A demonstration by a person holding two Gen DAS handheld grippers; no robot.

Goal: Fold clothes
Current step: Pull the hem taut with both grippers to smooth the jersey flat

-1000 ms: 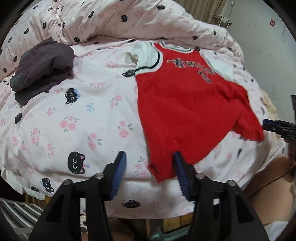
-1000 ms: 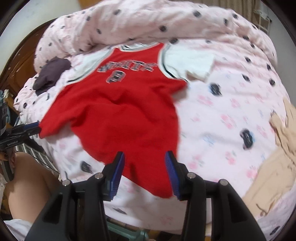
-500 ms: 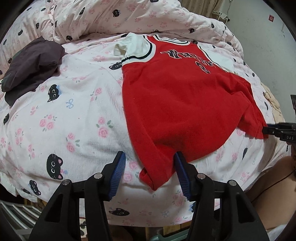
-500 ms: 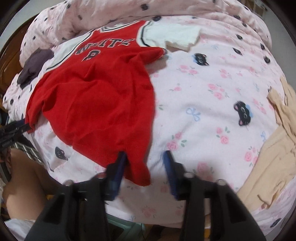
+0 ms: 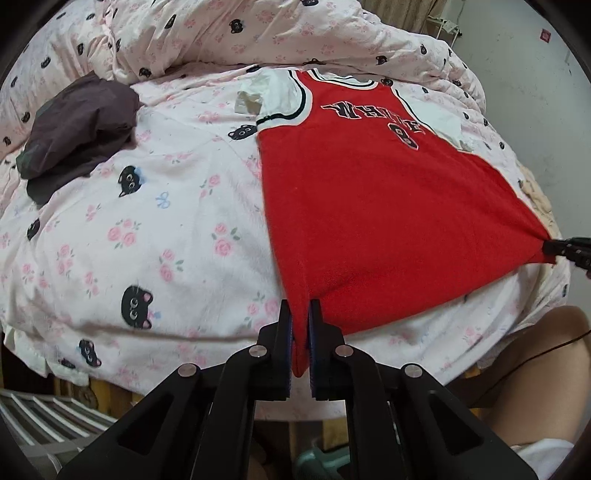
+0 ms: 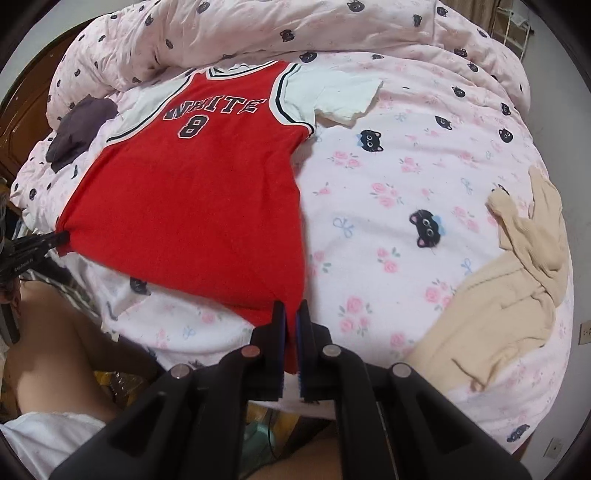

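A red jersey [image 5: 369, 206] with white sleeves and "WHITE 8" on its chest lies face up on the pink cat-print duvet [image 5: 129, 221], its hem toward me. My left gripper [image 5: 300, 306] is closing on the hem's left corner, with red cloth pinched between the blue pads. In the right wrist view the jersey [image 6: 192, 192] is stretched flat, and my right gripper [image 6: 290, 308] is closing on the other hem corner, cloth between its pads too. Each gripper shows at the other view's edge: the right gripper [image 5: 565, 249], the left gripper [image 6: 40, 242].
A dark grey garment [image 5: 81, 122] lies bunched at the back left of the bed. A beige garment [image 6: 517, 288] is spread at the bed's right side. A rolled quilt [image 6: 258, 33] runs along the back. A person's bare leg [image 6: 48, 350] is beside the bed's front edge.
Both grippers went from open around the hem corners to shut on them. The hem has been pulled taut between them and the jersey now lies flatter.
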